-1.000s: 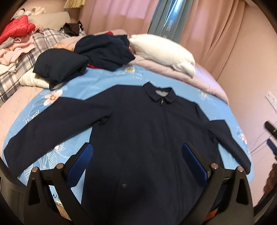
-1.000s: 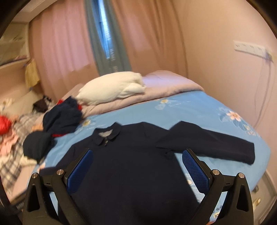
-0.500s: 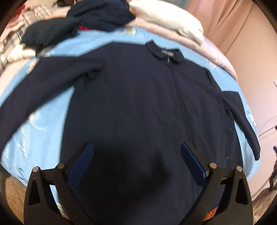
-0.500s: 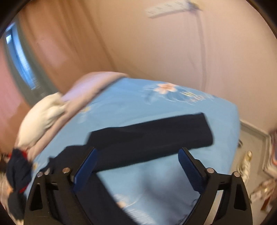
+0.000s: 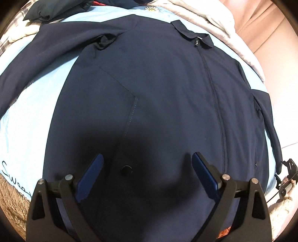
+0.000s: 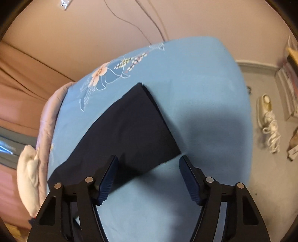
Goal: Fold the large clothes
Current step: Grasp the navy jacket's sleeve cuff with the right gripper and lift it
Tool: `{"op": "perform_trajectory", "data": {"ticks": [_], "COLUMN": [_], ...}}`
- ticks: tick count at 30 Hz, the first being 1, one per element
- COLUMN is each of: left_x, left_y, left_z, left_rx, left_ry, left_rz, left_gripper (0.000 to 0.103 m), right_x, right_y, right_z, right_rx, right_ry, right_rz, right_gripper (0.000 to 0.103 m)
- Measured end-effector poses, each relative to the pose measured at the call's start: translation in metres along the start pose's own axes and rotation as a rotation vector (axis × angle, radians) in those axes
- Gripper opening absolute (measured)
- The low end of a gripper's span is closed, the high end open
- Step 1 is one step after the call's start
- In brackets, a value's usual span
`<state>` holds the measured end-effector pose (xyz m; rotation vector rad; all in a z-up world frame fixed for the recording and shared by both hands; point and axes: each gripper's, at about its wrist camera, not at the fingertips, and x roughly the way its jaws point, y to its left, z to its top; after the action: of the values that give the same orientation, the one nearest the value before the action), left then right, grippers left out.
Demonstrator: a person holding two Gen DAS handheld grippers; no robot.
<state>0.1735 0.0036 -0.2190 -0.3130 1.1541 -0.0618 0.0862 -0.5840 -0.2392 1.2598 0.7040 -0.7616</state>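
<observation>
A large navy zip jacket [image 5: 158,83] lies spread face up on the blue floral bedsheet [image 5: 28,111], collar at the far end and both sleeves stretched out. My left gripper [image 5: 148,155] hovers low over the jacket's lower front, near a snap button [image 5: 126,169]. Its jaws are wide and closing a little, and the pads press on nothing. In the right wrist view the jacket's sleeve [image 6: 130,126] ends just ahead of my right gripper [image 6: 149,157]. Those jaws are closing with the cuff corner between the tips, and the pads do not touch the cloth.
Dark folded clothes [image 5: 55,9] and a pale quilt [image 5: 214,20] lie beyond the collar. A white pillow [image 6: 29,176] sits at the left. The bed edge [image 6: 244,104] drops to a grey floor holding a white corded appliance [image 6: 268,119]. Cables [image 6: 130,22] hang on the wall.
The left gripper sank closer to the jacket's lower front. The right gripper swung from the jacket body out to the sleeve end, dropped and rolled, and its jaws narrowed.
</observation>
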Motion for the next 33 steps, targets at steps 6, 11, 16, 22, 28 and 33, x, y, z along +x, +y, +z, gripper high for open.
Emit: {"op": "perform_trajectory", "data": {"ticks": [6, 11, 16, 22, 28, 33], "left_x": [0.002, -0.006, -0.046, -0.094, -0.13, -0.154], "left_y": [0.001, 0.003, 0.008, 0.012, 0.02, 0.023], "left_z": [-0.001, 0.005, 0.021, 0.036, 0.051, 0.062], "left_rx": [-0.001, -0.022, -0.015, 0.01, -0.002, 0.002], "left_ry": [-0.002, 0.003, -0.123, -0.261, -0.366, -0.436], "left_rz": [0.004, -0.017, 0.005, 0.033, 0.006, 0.004], "left_gripper": [0.095, 0.095, 0.095, 0.095, 0.096, 0.096], "right_x": [0.011, 0.006, -0.043, -0.12, -0.169, -0.196], "right_y": [-0.004, -0.005, 0.042, 0.131, 0.217, 0.271], "right_z": [0.01, 0.02, 0.024, 0.012, -0.02, -0.061], "right_rx": [0.041, 0.021, -0.135, -0.345, -0.539, -0.678], "right_ry": [-0.035, -0.046, -0.174, -0.281, -0.353, -0.357], "right_rz": [0.034, 0.042, 0.09, 0.245, 0.333, 0.399], "right_gripper": [0.043, 0.012, 0.009, 0.009, 0.009, 0.009]}}
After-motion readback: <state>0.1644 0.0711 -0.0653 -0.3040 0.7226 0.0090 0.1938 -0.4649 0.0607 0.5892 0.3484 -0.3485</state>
